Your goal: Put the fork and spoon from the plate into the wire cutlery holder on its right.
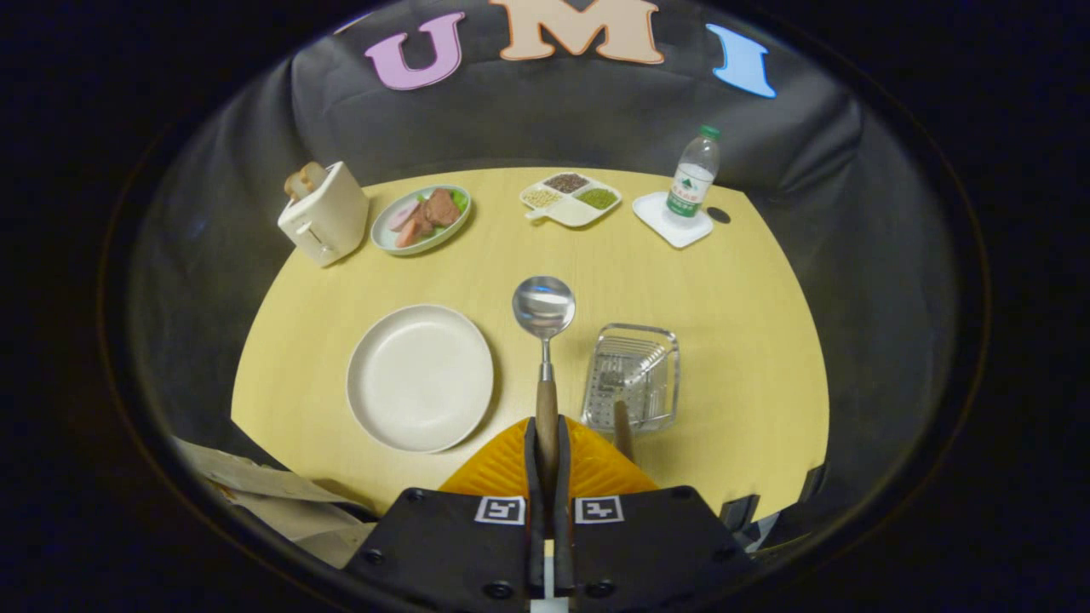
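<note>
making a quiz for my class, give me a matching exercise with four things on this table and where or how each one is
Things:
1. spoon
2. plate
3. fork
4. bottle

Places or states:
A. standing on a white square tray at the far side of the table
B. handle clamped between the fingers of the hand-held gripper, bowl pointing away
C. empty, left of the fingers
D. in the wire holder, handle sticking out

Pairs: 1-B, 2-C, 3-D, 4-A
</note>
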A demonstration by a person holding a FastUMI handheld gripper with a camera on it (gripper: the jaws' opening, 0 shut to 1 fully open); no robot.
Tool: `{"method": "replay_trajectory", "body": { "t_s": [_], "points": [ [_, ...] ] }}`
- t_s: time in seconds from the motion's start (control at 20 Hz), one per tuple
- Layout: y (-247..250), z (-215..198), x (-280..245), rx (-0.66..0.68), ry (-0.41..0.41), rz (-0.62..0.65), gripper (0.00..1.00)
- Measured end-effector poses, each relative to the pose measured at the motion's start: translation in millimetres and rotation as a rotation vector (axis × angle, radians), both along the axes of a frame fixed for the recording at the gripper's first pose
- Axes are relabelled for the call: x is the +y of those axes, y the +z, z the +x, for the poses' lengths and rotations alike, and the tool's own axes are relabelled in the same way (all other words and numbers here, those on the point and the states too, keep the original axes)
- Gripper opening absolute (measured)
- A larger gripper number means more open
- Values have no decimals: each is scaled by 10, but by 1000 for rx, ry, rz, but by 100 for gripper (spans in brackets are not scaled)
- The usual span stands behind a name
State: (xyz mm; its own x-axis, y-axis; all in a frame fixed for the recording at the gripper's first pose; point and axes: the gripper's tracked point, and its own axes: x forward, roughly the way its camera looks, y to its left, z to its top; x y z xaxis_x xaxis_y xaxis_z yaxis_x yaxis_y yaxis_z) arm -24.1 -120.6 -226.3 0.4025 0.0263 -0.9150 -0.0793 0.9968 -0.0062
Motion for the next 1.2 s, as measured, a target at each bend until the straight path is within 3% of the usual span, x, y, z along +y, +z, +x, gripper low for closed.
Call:
{"method": "replay_trajectory", "body": {
  "t_s": [0.35, 1.0, 1.2],
  "points": [
    [-29, -119, -454, 72, 24, -86, 7],
    [58, -136, -759, 100, 15, -87, 7],
    [-14, -211, -845, 153, 57, -115, 7]
  ]
}}
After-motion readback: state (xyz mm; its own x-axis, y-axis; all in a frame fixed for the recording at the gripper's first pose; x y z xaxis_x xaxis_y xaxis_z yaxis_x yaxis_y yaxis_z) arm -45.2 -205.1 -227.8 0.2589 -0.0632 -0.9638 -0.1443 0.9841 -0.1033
